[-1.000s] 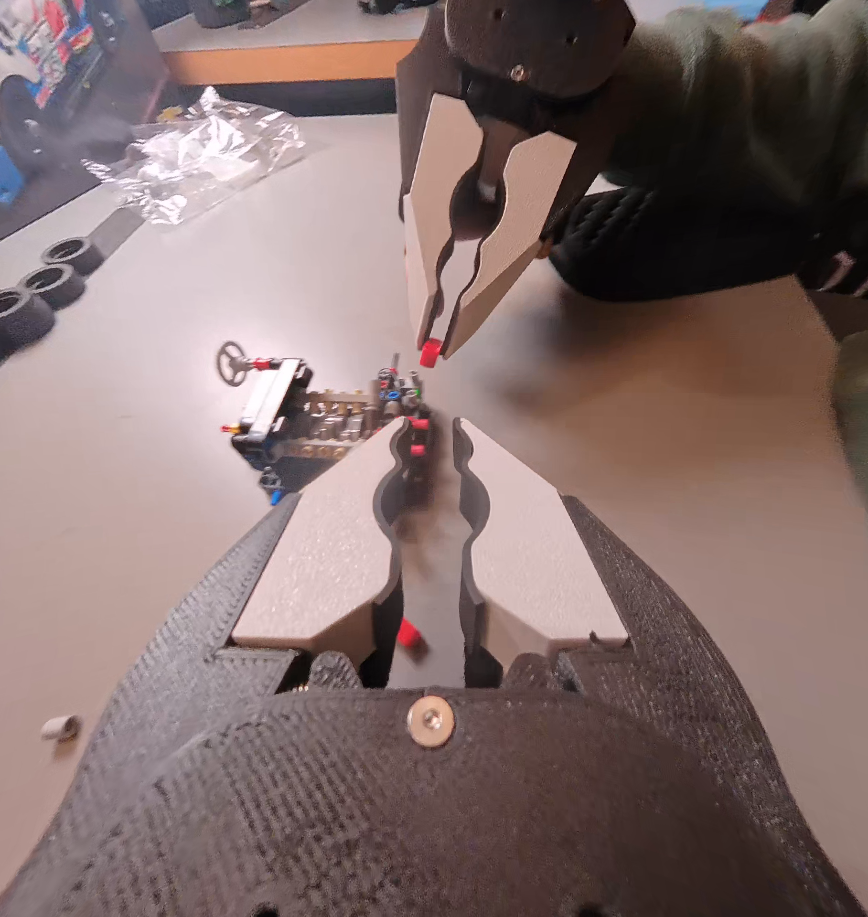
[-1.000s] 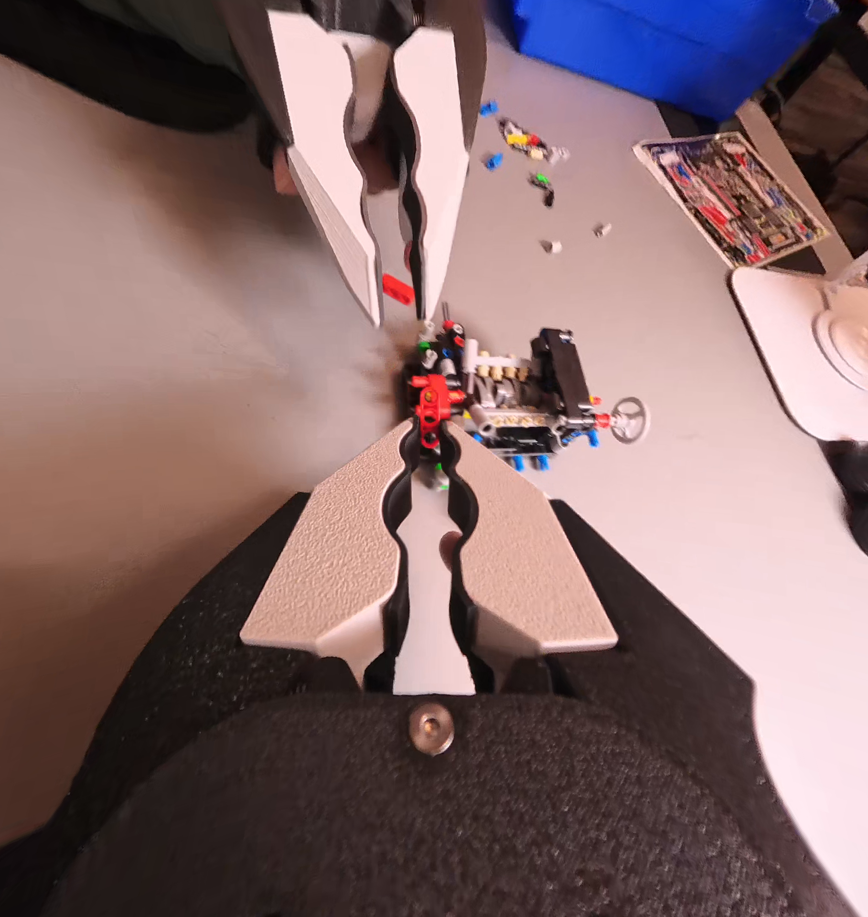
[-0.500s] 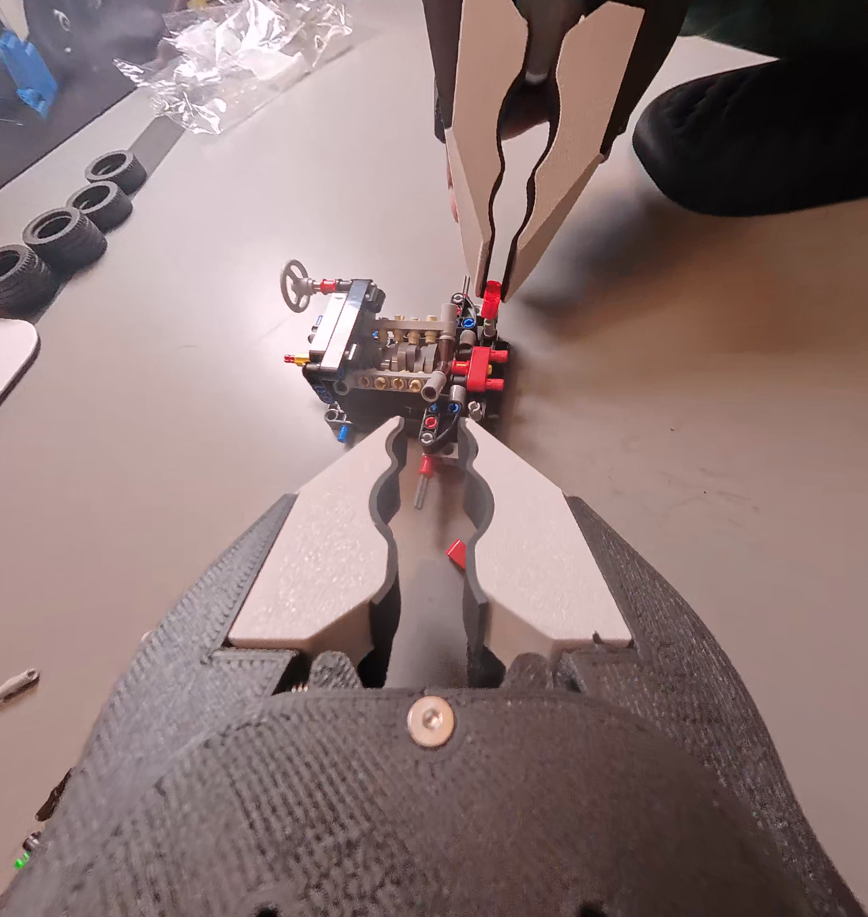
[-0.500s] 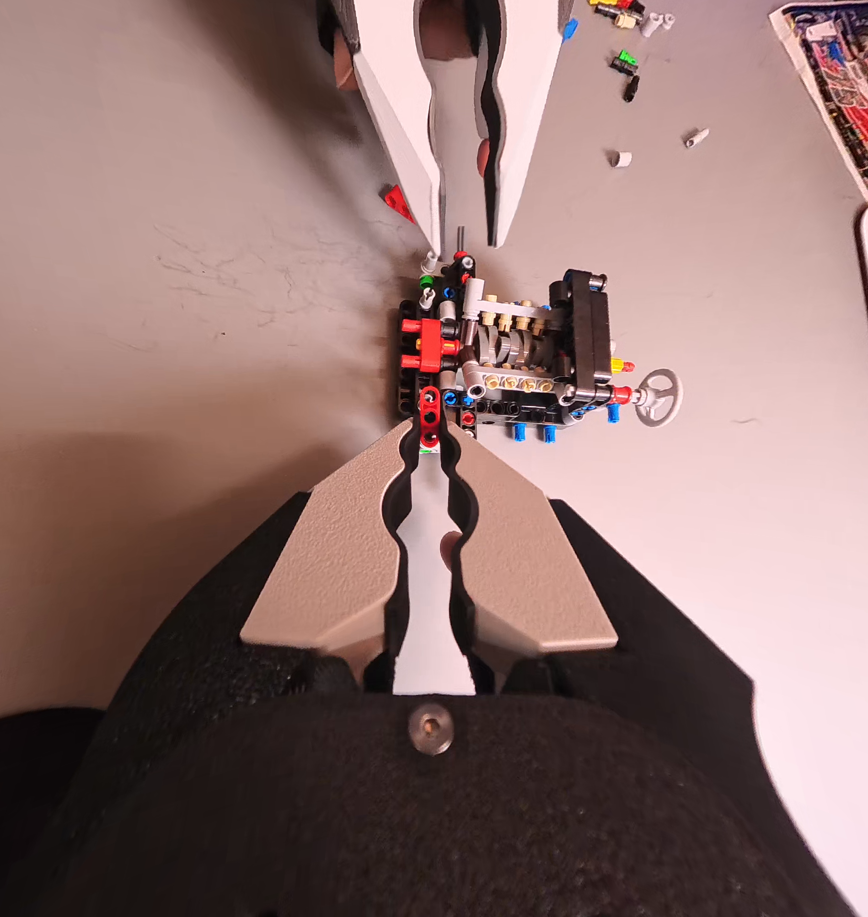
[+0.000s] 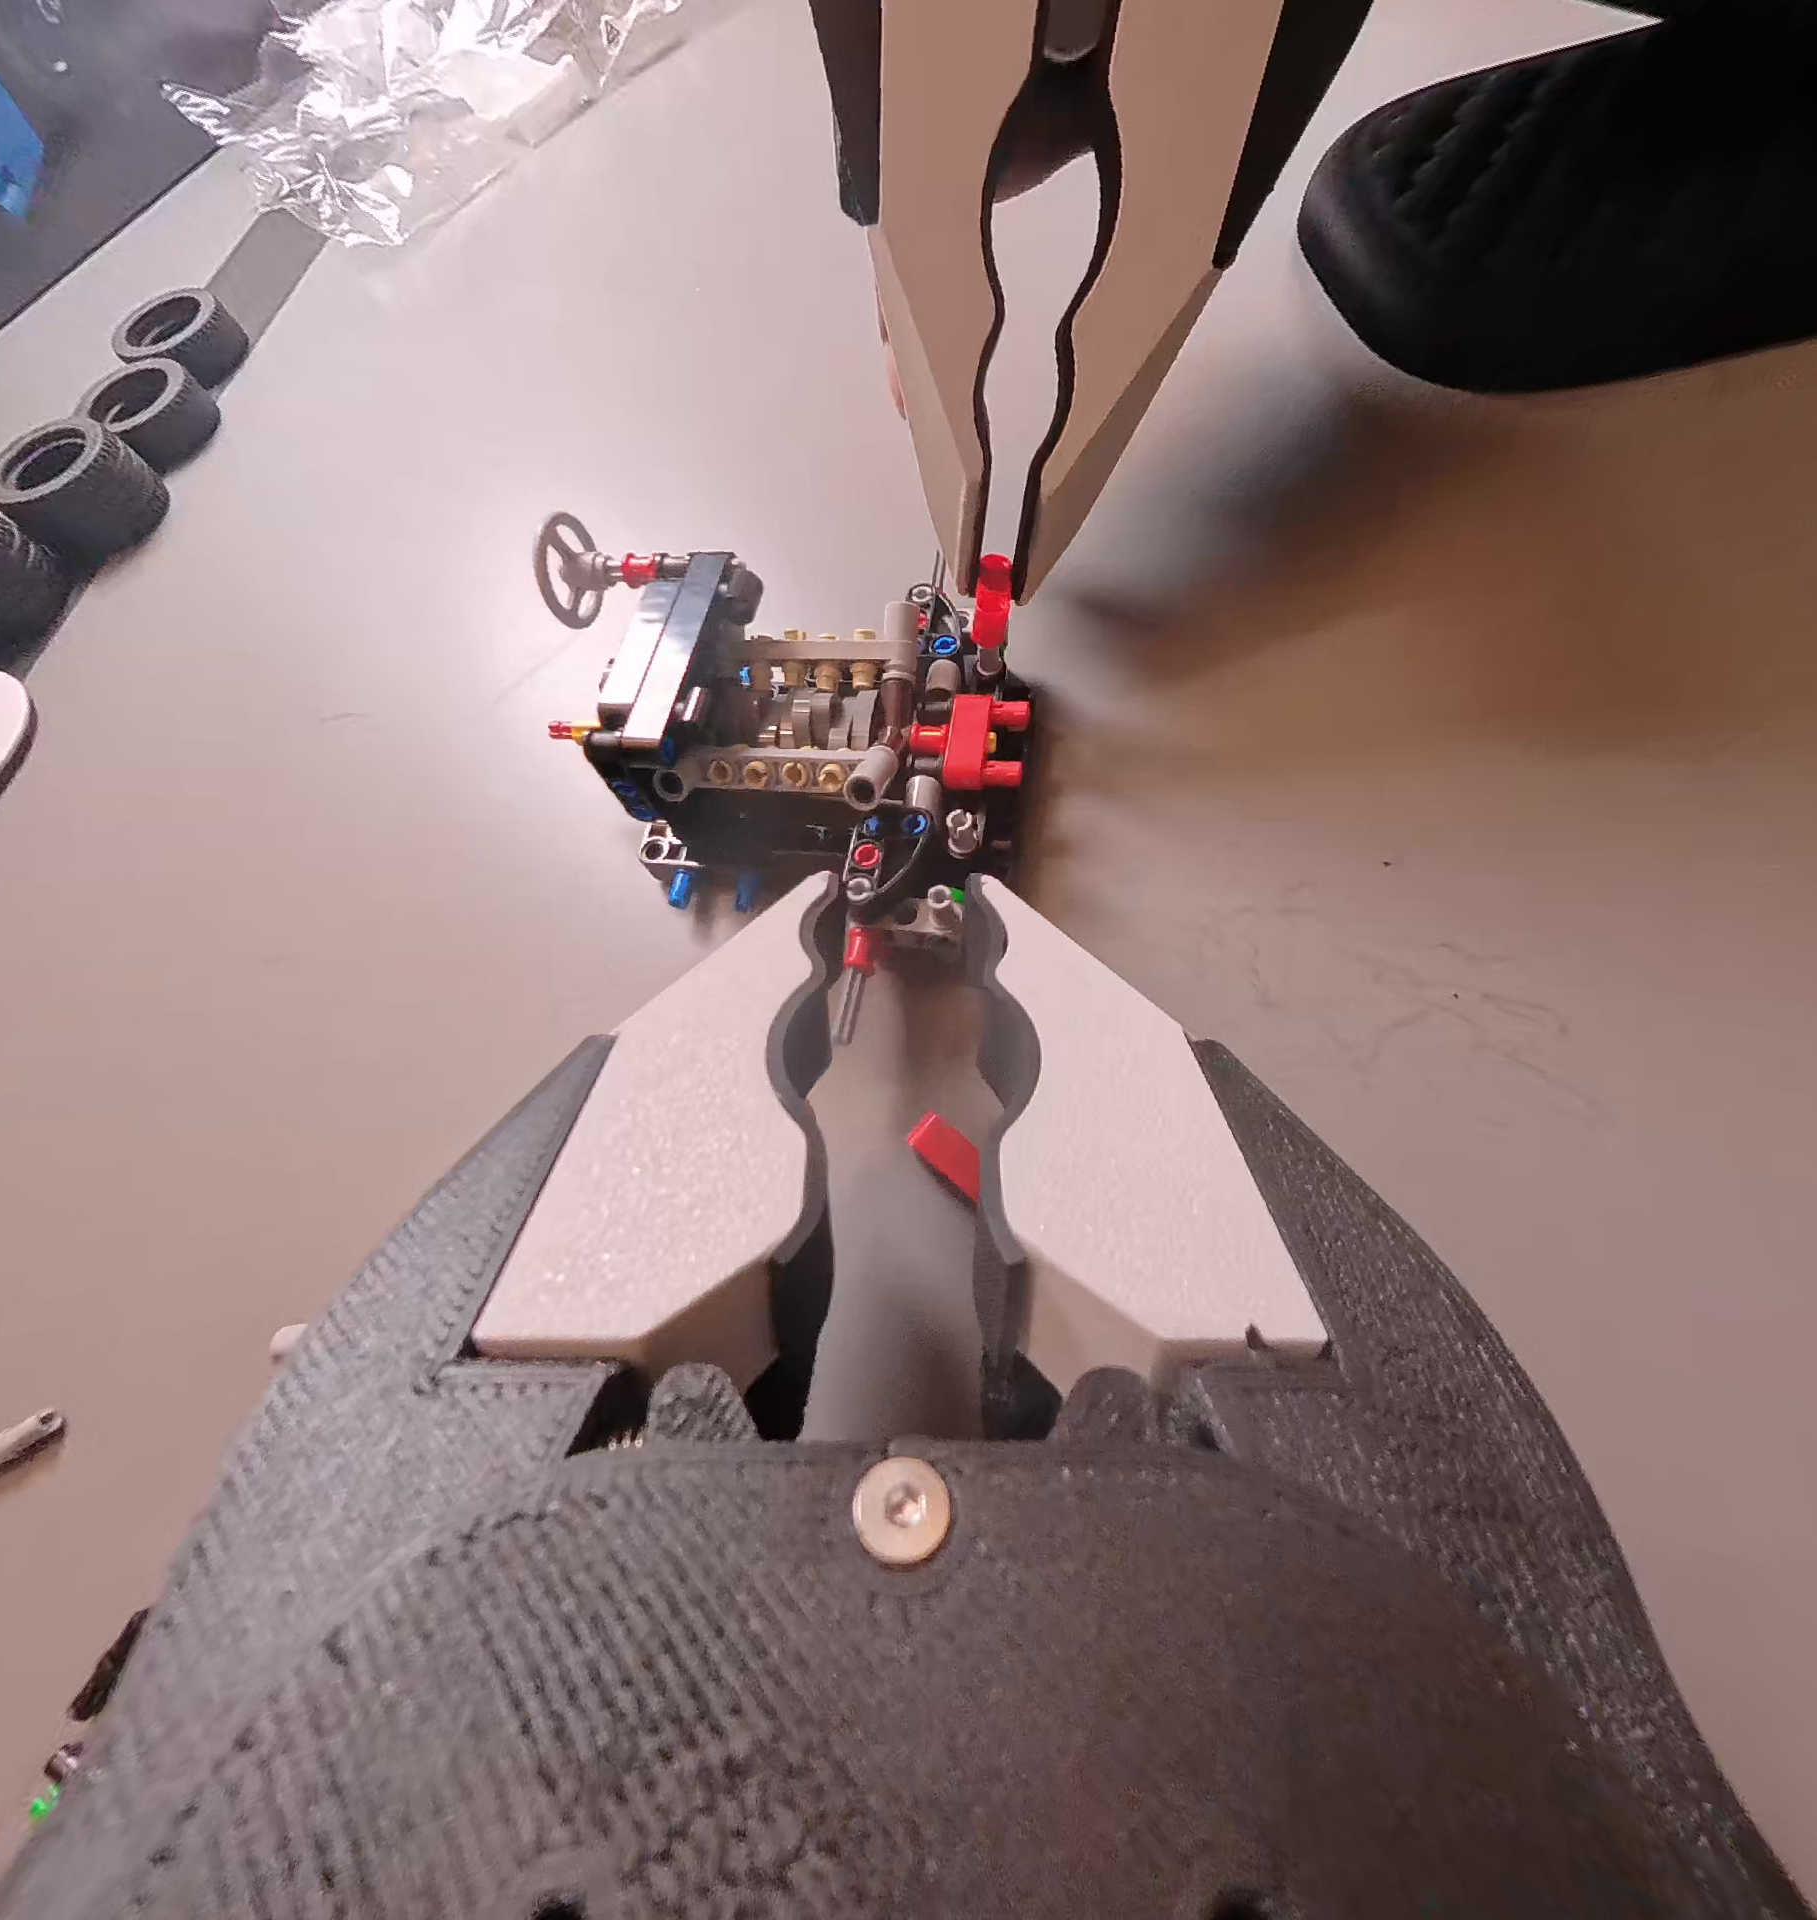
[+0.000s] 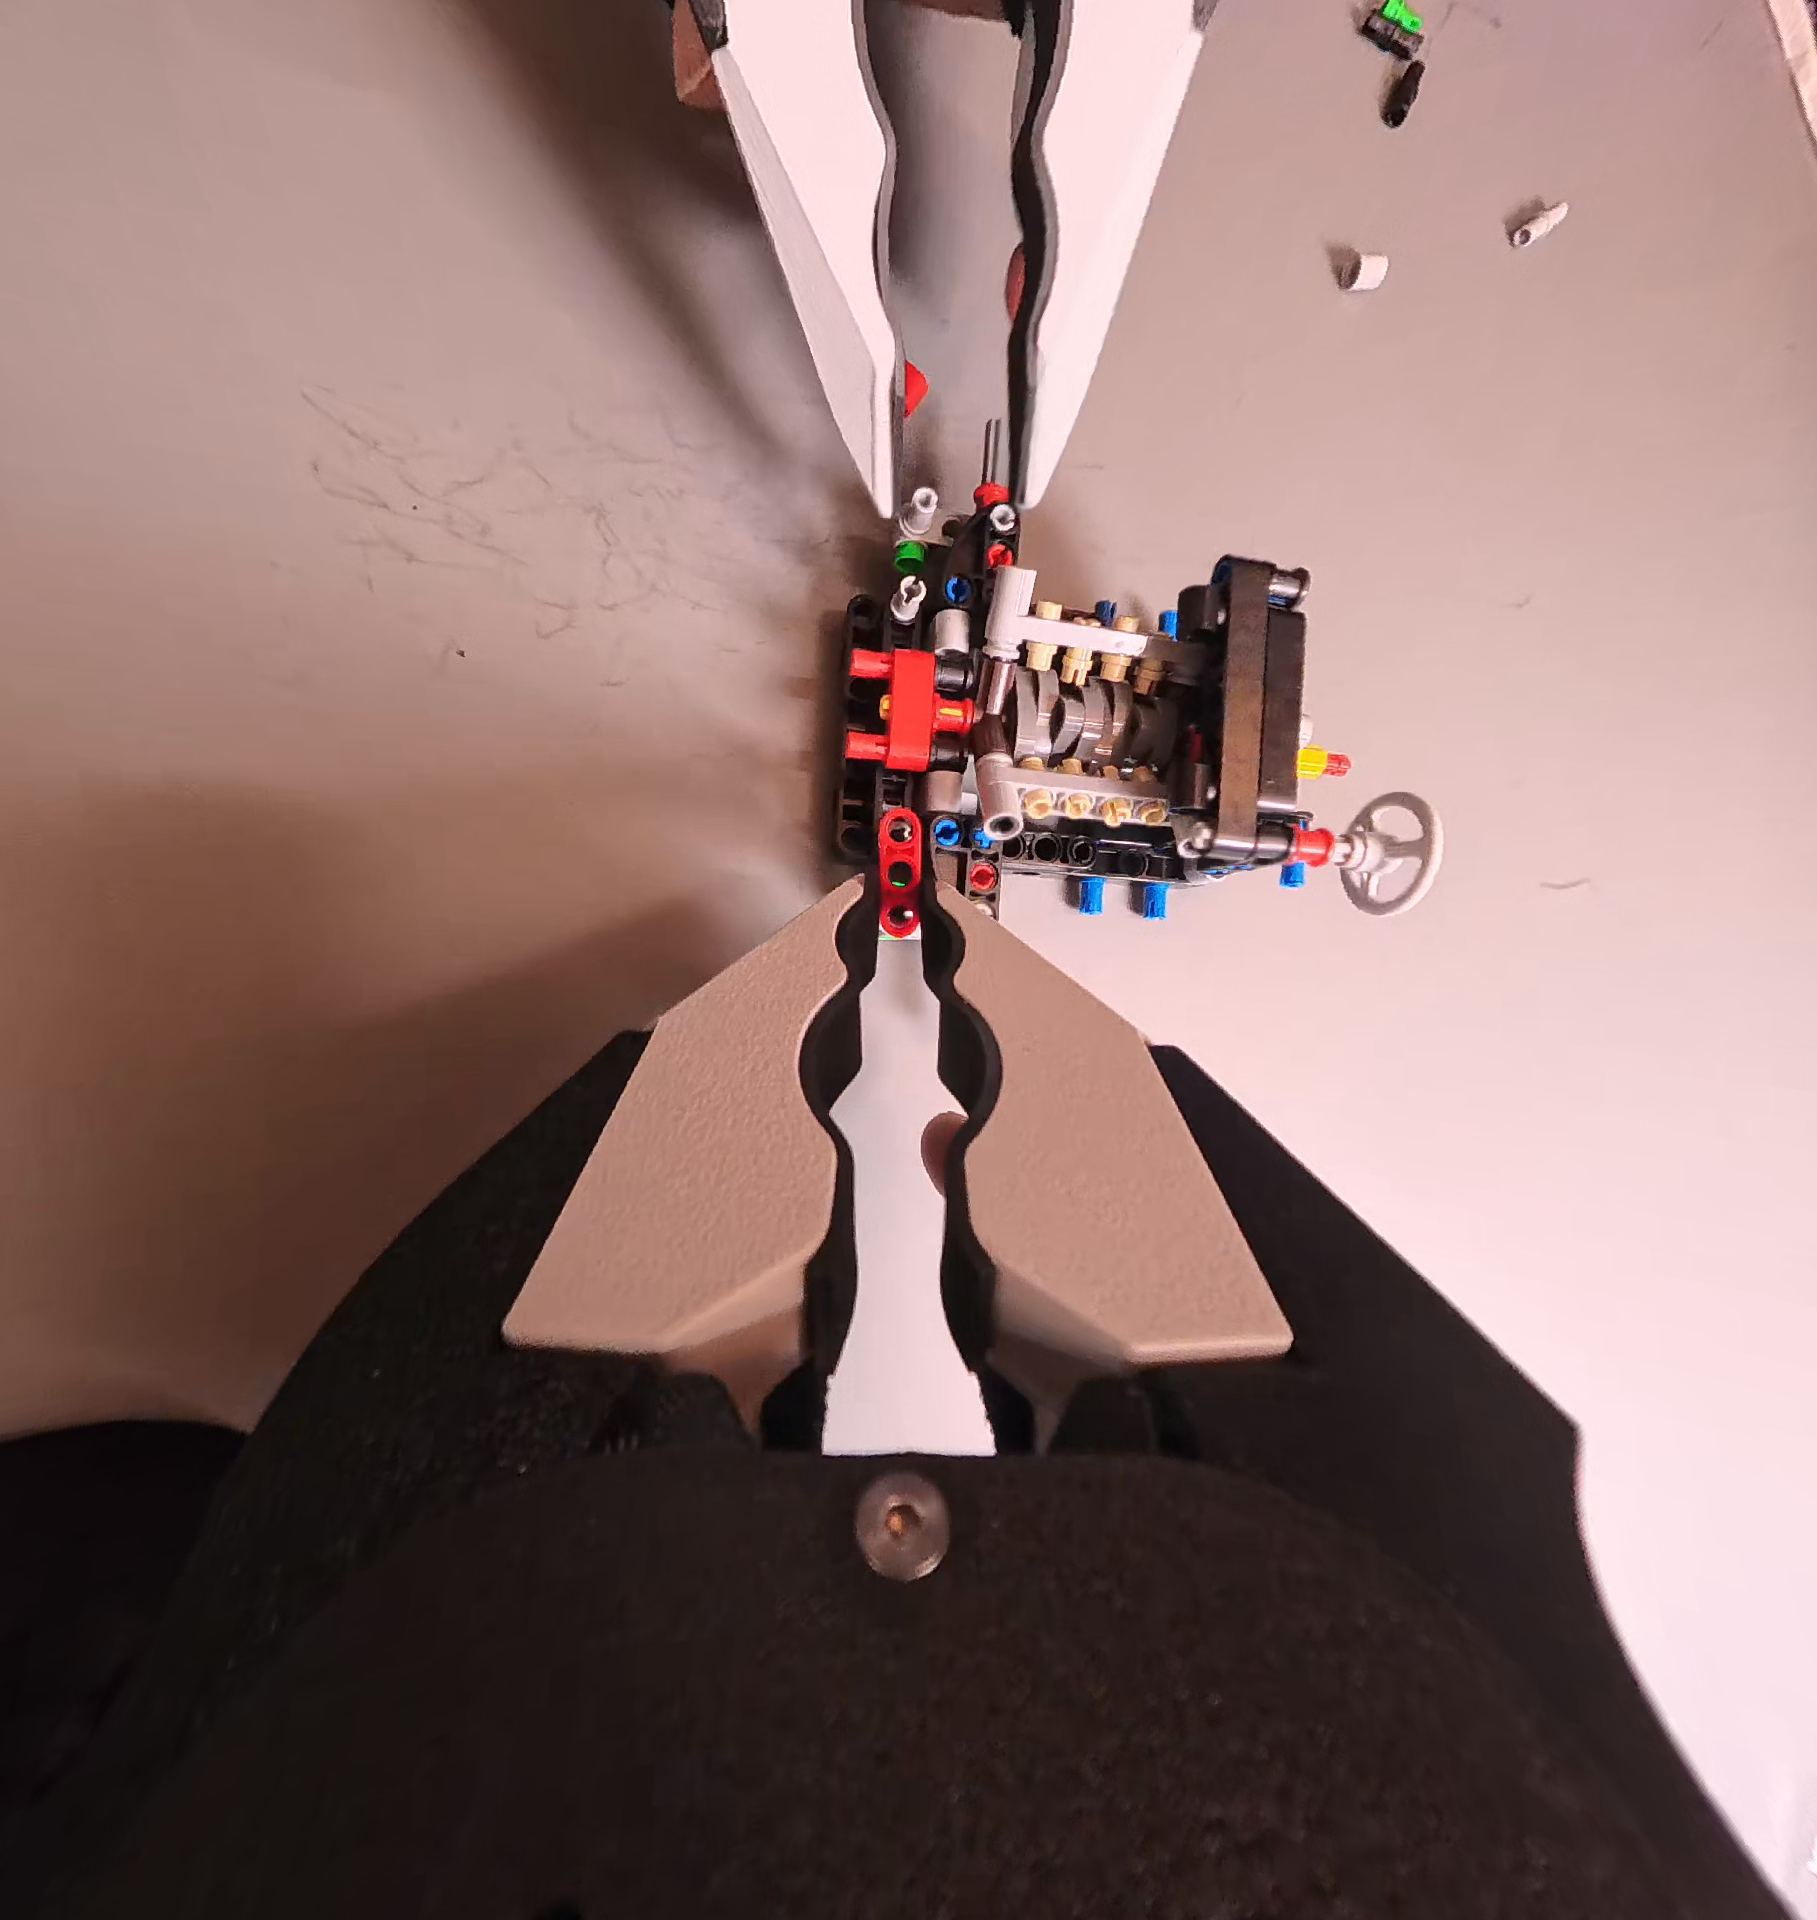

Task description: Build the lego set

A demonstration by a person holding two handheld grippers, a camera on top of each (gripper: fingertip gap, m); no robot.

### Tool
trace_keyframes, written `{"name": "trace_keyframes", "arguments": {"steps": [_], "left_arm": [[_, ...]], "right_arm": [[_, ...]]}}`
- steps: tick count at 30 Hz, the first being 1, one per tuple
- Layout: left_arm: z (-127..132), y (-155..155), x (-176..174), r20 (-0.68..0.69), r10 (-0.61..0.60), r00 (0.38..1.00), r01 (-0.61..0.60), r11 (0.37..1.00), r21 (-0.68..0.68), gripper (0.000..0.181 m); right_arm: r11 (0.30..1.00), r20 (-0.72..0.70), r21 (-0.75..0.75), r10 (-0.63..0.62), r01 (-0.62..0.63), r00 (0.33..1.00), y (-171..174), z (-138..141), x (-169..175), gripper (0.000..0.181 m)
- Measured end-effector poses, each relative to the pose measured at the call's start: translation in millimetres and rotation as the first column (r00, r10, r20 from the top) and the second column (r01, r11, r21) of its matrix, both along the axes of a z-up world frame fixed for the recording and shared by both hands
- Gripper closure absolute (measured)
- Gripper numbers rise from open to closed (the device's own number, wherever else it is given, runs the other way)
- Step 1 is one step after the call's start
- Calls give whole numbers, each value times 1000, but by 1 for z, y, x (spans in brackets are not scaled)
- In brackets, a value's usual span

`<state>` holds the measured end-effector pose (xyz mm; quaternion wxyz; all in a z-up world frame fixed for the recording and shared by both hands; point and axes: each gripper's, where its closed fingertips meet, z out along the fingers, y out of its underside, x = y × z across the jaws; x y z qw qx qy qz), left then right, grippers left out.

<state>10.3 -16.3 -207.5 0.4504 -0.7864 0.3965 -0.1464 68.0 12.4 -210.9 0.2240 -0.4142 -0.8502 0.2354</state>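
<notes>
The lego assembly point(image 5: 800, 748), black and grey with red parts and a grey steering wheel point(image 5: 571, 566), lies on the table. It also shows in the right wrist view point(image 6: 1070, 727). My right gripper point(image 6: 899, 904) is shut on a small red three-hole beam point(image 6: 899, 873) and holds it against the assembly's corner. It comes down from the top in the left wrist view point(image 5: 997, 566). My left gripper point(image 5: 904, 894) stands partly open, with its jaws on either side of the assembly's opposite end and its short axle. It shows at the top of the right wrist view point(image 6: 956, 504).
Black tyres point(image 5: 83, 468) and a crumpled plastic bag point(image 5: 416, 135) lie at the far left. A loose red piece point(image 5: 945, 1153) lies on the table under my left fingers, and a grey pin point(image 5: 10, 1439) lies at the left. Small loose parts point(image 6: 1356, 270) are scattered beyond the assembly. A dark sleeve point(image 5: 1610, 208) rests at the upper right. My hands' fingertips stand some 7 cm from each other.
Both grippers have come in close to the assembly. The right one brought the red beam down onto its corner. The left one's jaws widened and now straddle the opposite end.
</notes>
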Motion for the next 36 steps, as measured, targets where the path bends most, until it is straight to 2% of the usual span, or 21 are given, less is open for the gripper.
{"name": "trace_keyframes", "arguments": {"steps": [8, 17, 25, 36], "left_arm": [[-9, 1, -3, -20, 5, 1000, -6, 999, -38, 146], [-17, 1, -2, -43, -2, 999, 0, 999, -43, 156], [-17, 2, -2, -38, -4, 999, 3, 999, -38, 158], [-17, 2, -2, -24, -8, 1000, 7, 999, -42, 158]], "right_arm": [[1000, 34, 22, -1, 0, 999, 1, -1, -2, 175], [1000, 25, 20, -6, 5, 1000, 3, -1, -5, 175], [1000, -6, 10, -8, 8, 1000, 7, 2, -2, 164], [1000, -60, 0, -1, 1, 998, 6, 6, -4, 171]]}}
